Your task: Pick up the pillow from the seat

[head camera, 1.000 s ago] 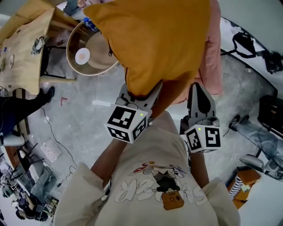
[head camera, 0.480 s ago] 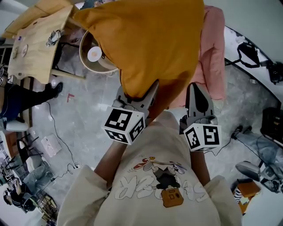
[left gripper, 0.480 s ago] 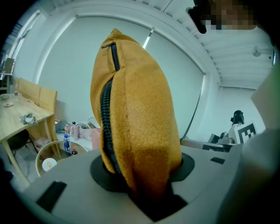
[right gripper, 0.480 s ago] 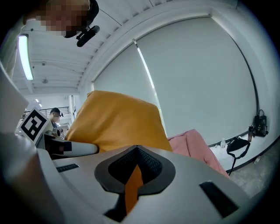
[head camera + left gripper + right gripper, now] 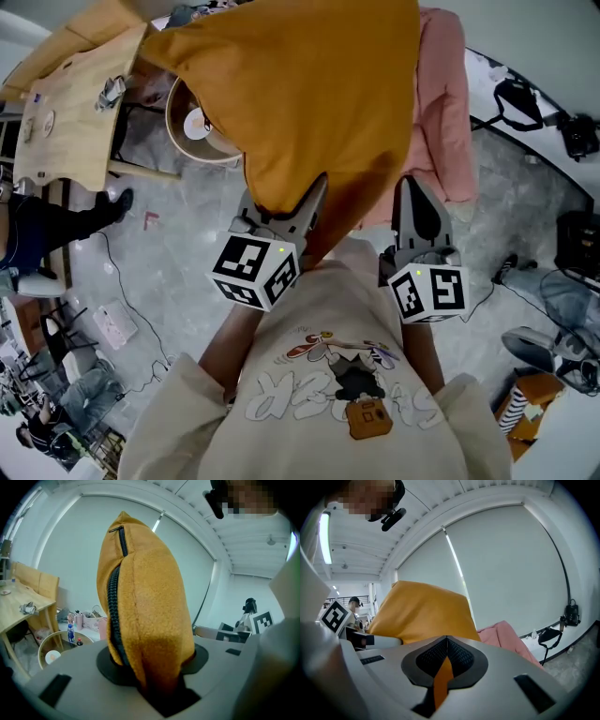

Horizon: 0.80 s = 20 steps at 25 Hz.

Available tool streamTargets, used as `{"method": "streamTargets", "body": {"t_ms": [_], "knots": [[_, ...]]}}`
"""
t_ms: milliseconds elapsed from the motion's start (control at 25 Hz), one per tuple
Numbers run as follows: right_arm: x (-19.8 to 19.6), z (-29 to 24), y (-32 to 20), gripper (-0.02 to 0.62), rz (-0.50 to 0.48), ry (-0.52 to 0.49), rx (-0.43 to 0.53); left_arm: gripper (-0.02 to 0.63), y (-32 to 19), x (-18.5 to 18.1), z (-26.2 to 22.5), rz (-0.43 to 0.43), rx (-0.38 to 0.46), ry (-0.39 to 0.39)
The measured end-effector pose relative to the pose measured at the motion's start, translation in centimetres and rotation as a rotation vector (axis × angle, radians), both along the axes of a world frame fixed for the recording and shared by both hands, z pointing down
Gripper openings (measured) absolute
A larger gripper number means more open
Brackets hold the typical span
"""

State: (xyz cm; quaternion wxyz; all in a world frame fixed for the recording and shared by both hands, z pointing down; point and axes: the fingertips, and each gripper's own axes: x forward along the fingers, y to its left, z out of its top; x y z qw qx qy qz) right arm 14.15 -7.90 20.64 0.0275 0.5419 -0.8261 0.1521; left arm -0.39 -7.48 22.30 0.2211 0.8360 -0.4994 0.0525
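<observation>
leftward and slightly lower sits the left gripper (image 5: 298, 208) in the head view compared with a second ago, its marker cube closer to the person's shirt (image 5: 319, 375), while the right gripper (image 5: 417, 202) has barely shifted. in its own view the left gripper (image 5: 154, 667) clamps a thick fold of the pillow (image 5: 145, 611) just beside the black zipper, the jaws held wide by the stuffing. the right gripper (image 5: 446, 660) has its jaws pressed almost together, with only a thin orange strip between them, most likely a pinch of the pillow's cover at the lower corner. the pillow (image 5: 309, 84) hangs upright in front of the person, held at its bottom edge by both grippers, and it has drifted left, so more of the pink cloth (image 5: 441, 112) behind it now shows on the right. nothing appears to support the pillow from below, so the lift looks essentially done; the right-hand pinch seems the weaker hold. farther off, the round table (image 5: 192, 122) and the wooden table (image 5: 70, 103) stand on the grey floor, well apart from the pillow.
</observation>
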Motion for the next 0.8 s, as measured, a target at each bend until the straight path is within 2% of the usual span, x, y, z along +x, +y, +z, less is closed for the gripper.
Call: {"method": "streamTargets", "body": {"t_ms": [400,800], "knots": [[-5.8,-0.5,2.9,0.020,0.106,0.020,-0.013,0.193,1.3,-4.6,-0.3,0.114,-0.003,0.023],[-9.7,-0.6,3.8,0.020,0.187,0.033,0.017,0.198,1.0,-7.5,-0.2,0.193,0.035,-0.021]]}}
